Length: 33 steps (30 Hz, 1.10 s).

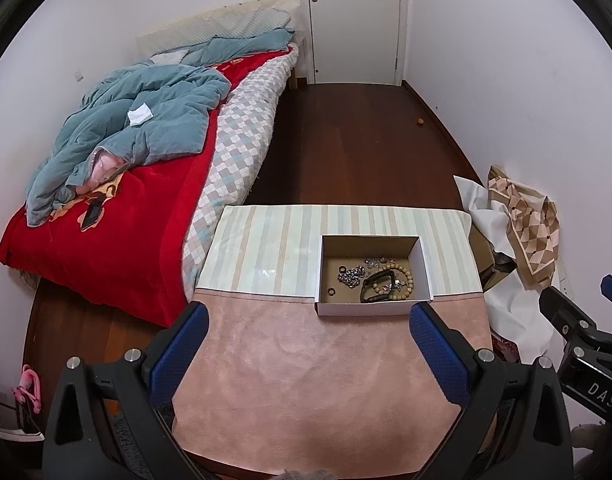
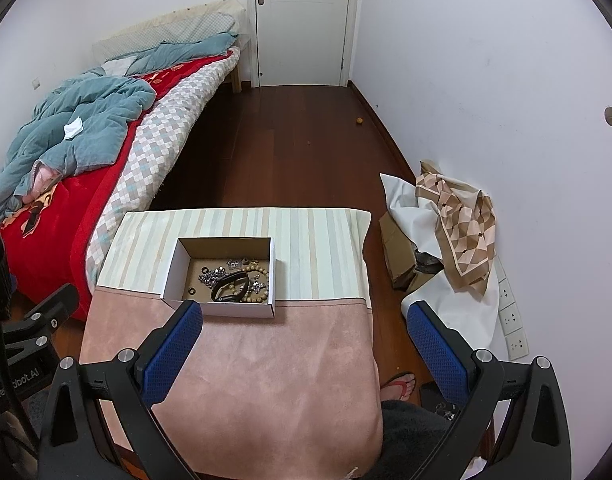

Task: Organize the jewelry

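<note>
left wrist view: the left gripper (image 1: 309,312) sits in the lower half of the frame with its blue-padded jaws spread wide and holding nothing, above the pink cloth (image 1: 306,380) that covers the near part of the table. the white cardboard box (image 1: 361,308) stands just right of frame centre, straddling the seam between the pink cloth and the striped cloth (image 1: 266,240). inside it lie the jewelry pieces, all bunched toward its right half: a wooden bead bracelet (image 1: 405,276), a black band (image 1: 375,284), a silver chain (image 1: 351,274) and a small dark ring (image 1: 331,291). part of the right gripper's body shows at the right edge. right wrist view: the right gripper (image 2: 304,314) fills the lower frame, jaws likewise spread and empty — its left pad overlaps the near left corner of the box (image 2: 174,272) in the picture, though contact cannot be told. the same pieces appear heaped together in the box, mid frame, left of centre. task status: no jewelry is visible on either cloth, so collection into the box looks complete or nearly so; the pieces remain tangled in one heap — separating or arranging them, if required, is judged still outstanding.
</note>
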Each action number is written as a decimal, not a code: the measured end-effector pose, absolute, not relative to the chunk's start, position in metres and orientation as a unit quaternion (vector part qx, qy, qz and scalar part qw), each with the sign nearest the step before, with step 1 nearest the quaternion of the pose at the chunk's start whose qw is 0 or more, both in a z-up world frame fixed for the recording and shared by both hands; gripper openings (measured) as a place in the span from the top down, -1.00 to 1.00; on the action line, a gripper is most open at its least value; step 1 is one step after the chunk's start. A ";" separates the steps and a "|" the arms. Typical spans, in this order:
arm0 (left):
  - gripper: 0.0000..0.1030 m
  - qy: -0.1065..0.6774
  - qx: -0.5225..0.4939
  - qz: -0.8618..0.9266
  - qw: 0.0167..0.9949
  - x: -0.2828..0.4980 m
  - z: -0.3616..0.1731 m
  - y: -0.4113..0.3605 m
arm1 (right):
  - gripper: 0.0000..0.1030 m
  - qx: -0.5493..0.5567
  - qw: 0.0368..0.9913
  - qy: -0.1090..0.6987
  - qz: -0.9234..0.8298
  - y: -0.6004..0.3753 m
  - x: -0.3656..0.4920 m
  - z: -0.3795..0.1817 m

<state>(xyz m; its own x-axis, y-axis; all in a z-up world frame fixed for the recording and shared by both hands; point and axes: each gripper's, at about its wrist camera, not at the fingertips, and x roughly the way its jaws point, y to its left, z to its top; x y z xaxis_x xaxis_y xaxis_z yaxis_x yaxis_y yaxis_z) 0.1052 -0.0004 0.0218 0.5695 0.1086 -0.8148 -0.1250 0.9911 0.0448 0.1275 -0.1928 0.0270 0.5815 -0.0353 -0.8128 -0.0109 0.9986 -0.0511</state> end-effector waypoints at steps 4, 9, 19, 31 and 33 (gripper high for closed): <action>-0.99 0.457 -0.014 0.066 0.887 0.103 0.025 -0.001 | -1.00 -0.024 0.889 0.457 -0.006 -0.192 0.126 0.028; -0.99 0.454 -0.008 0.067 0.888 0.102 0.027 -0.002 | -1.00 -0.022 0.889 0.458 -0.005 -0.190 0.124 0.028; -0.99 0.451 -0.008 0.070 0.890 0.102 0.030 -0.001 | -1.00 -0.021 0.890 0.456 -0.004 -0.186 0.121 0.030; -0.99 0.449 -0.009 0.071 0.890 0.101 0.031 0.000 | -1.00 -0.019 0.890 0.456 -0.002 -0.184 0.122 0.033; -0.99 0.449 -0.009 0.071 0.891 0.100 0.031 0.000 | -1.00 -0.019 0.890 0.456 -0.001 -0.184 0.122 0.033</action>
